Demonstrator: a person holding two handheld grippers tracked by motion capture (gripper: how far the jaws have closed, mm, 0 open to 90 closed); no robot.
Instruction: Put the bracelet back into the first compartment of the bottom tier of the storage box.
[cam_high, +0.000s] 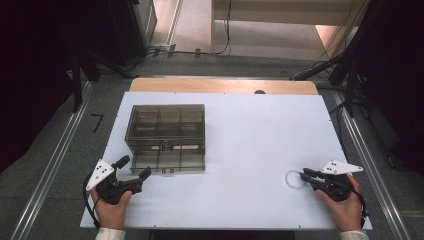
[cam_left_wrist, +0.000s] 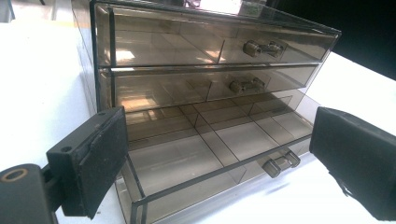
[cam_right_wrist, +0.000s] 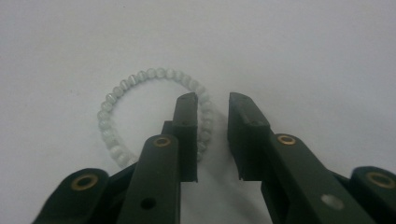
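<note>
The right gripper sits low over the white table with its jaws a narrow gap apart, straddling the near-side arc of a pale bead bracelet. One jaw is inside the ring, the other just outside it, and a few beads show in the gap; whether the pads already touch them I cannot tell. Nothing is gripped yet.

The risk here is the beads themselves. They are small, round and strung loosely, so if the jaws close off-centre the strand could roll out of the gap or be pushed flat along the table rather than caught. A pinch on a single bead could also let the rest swing and slip free on lifting.

The left gripper is wide open and holds nothing. Just ahead of it stands a smoky clear drawer box. The bottom drawer is pulled out toward the gripper, its divided compartments empty. The two drawers above are shut and also look empty. With the jaws flanking that open drawer, a careless move could knock it or shift the light box.
</note>
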